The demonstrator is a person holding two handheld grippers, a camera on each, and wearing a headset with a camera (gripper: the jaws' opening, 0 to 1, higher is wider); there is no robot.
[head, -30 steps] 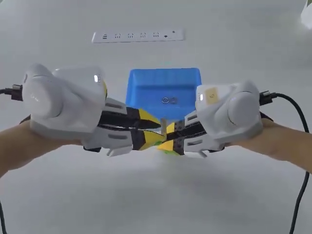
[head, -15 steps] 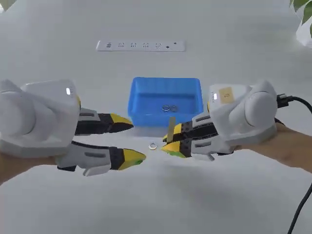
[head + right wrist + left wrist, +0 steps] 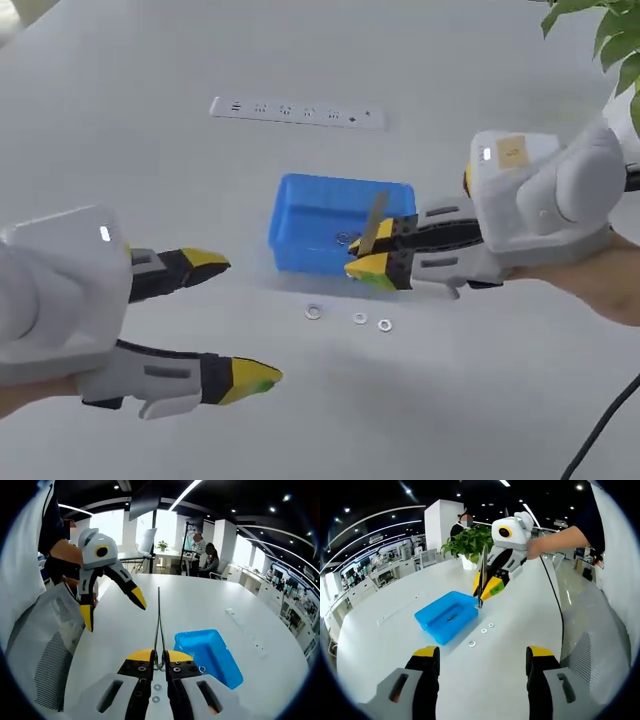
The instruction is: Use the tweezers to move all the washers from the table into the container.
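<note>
The white desk [image 3: 480, 400] stands in a large open-plan office. A power strip [image 3: 298, 111] lies toward its far side and a leafy plant [image 3: 600, 30] is at the far right. The blue container [image 3: 300, 215] sits in the middle of the desk, and the washers inside [image 3: 345, 238] show as a small blurred glint on its floor (too blurred to count).

Three loose washers [image 3: 360, 318] lie in a short row on the bare desk just near of the container's near wall, each apart from the next.

The right tool [image 3: 365, 262] reaches in from the right, its jaws pressed together on the tweezers [image 3: 376, 222]. The tweezers stand up out of the jaws as a thin strip, tilted over the near right part of the container. In the right gripper view the tweezers [image 3: 159, 620] run straight ahead from between the closed yellow tips. The tweezers and the right tool hang above the desk, a little to the far right of the loose washers and touching none of them.

The left tool [image 3: 238, 320] is at the near left with its jaws spread wide and nothing between them. In the left gripper view the loose washers [image 3: 484, 630] lie ahead of it, well apart.
</note>
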